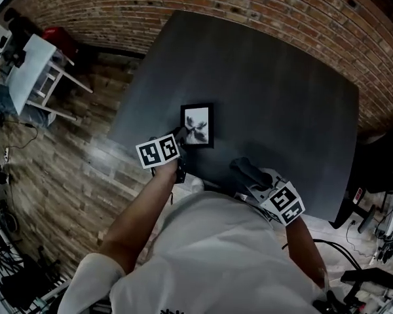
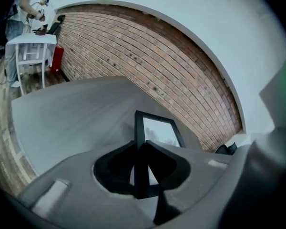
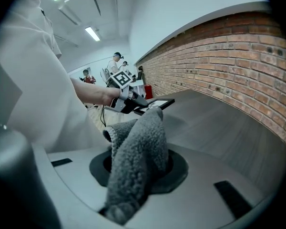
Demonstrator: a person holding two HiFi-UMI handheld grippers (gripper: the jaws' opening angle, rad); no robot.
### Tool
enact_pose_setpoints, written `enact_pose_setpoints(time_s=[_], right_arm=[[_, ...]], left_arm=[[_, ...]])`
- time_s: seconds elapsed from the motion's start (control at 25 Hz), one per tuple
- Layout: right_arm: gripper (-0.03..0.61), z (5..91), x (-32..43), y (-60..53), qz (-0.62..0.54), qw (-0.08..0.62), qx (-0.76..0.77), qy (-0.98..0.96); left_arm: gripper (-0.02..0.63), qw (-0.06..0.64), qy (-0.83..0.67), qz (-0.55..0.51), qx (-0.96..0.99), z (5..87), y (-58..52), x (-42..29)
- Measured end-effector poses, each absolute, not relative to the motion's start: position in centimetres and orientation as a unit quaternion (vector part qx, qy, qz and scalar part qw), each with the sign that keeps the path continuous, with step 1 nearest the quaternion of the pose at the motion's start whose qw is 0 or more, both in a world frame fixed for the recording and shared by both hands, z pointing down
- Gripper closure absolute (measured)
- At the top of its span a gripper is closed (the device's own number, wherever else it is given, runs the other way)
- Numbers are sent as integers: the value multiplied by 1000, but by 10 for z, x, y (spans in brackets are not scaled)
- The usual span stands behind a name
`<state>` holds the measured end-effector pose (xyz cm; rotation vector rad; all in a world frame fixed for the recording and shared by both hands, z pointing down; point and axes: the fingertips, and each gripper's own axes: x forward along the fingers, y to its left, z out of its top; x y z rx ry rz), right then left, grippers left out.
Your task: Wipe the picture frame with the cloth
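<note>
Closest to the body, just over the near edge of the dark grey tabletop (image 1: 268, 77): right gripper (image 3: 139, 171), clenched on a fluffy grey cloth (image 3: 136, 147). Cloth bunched between the jaws, standing up out of them in a thick fold and trailing down toward the camera.

Ahead of that gripper and off to its left, well apart from the cloth: left gripper (image 2: 141, 149), jaws pressed together on one edge of a small black rectangular picture frame (image 2: 158, 128). Grips the frame by its thin black border, close to a corner. Frame reaching out beyond the left jaws over the tabletop, glass side up, with a pale picture and a dark blotchy shape inside. Seems lifted a little at the gripped end in the right gripper view; hard to tell whether the far end touches the table.

Past the frame, more tabletop, then a red brick wall (image 2: 148, 66). Far off to the left of the left gripper: a white stand (image 2: 31, 39) on a wooden plank floor (image 1: 59, 169), with a person (image 2: 26, 4) next to it.
</note>
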<state>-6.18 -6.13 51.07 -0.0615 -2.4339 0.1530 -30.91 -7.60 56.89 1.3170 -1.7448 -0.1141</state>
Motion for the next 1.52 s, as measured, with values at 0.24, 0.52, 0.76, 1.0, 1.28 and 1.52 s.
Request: enact_pose_setpoints(time_s=[0.24, 0.52, 0.76, 1.0, 1.28, 1.52], right_arm=[[494, 514, -74, -56, 67, 354, -9, -933], [494, 514, -80, -53, 76, 363, 17, -928], [494, 514, -80, -50, 84, 371, 35, -924], [494, 512, -73, -48, 92, 384, 45, -918], [494, 514, -64, -47, 102, 396, 52, -911], [494, 518, -65, -50, 110, 392, 48, -912]], left_arm=[[538, 459, -754, -38, 469, 602, -51, -389], [538, 459, -783, -26, 419, 631, -30, -454], [538, 464, -788, -13, 403, 654, -26, -471], [535, 466, -791, 8, 396, 674, -25, -474], [531, 445, -799, 29, 403, 673, -27, -472], [502, 408, -809, 20, 422, 647, -24, -473]])
